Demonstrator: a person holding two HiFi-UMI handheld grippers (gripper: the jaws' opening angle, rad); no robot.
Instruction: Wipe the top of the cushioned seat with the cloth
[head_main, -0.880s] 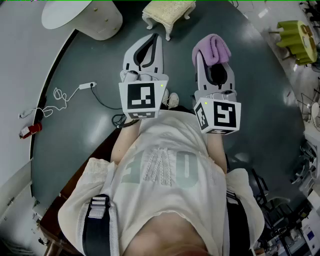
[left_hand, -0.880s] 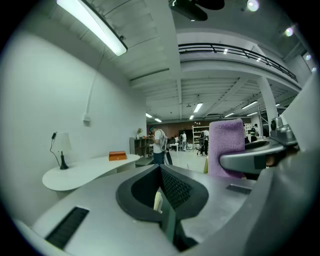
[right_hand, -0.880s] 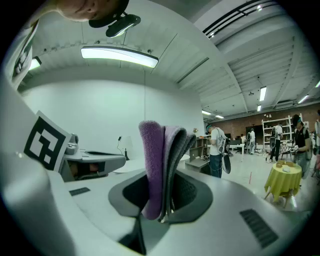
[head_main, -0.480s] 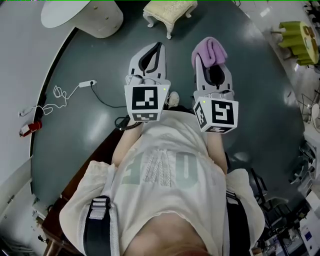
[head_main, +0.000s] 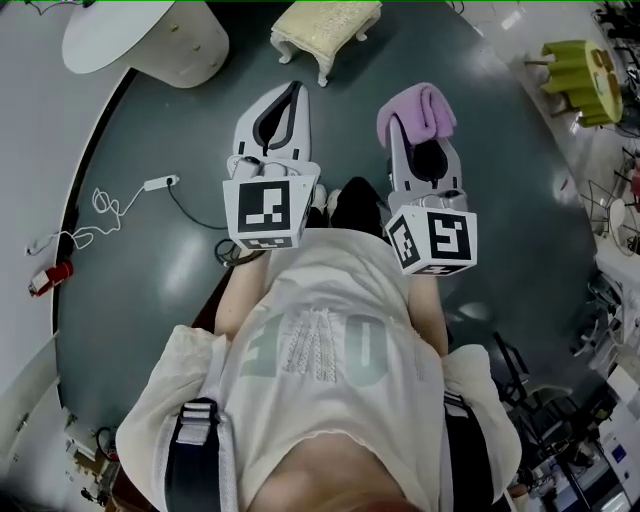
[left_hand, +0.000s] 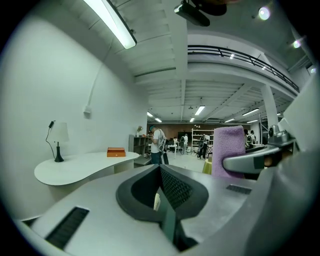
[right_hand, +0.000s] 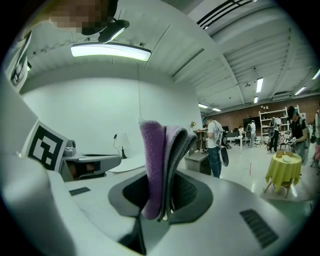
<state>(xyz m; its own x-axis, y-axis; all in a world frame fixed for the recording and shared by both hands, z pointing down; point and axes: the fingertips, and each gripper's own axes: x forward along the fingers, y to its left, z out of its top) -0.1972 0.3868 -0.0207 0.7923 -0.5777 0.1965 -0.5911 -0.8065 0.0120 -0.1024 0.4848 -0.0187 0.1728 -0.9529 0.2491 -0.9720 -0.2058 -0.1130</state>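
Purple cloth is pinched tight in the jaws of the right gripper, up in the air. The cream cushioned seat stands on the floor well apart from it, and the left gripper has its jaws closed on nothing. I think the cloth could slip out when it is rubbed hard on the seat, because only one end is pinched.

Purple cloth, cream cushioned seat, dark grey floor, yellow-green table, white desk
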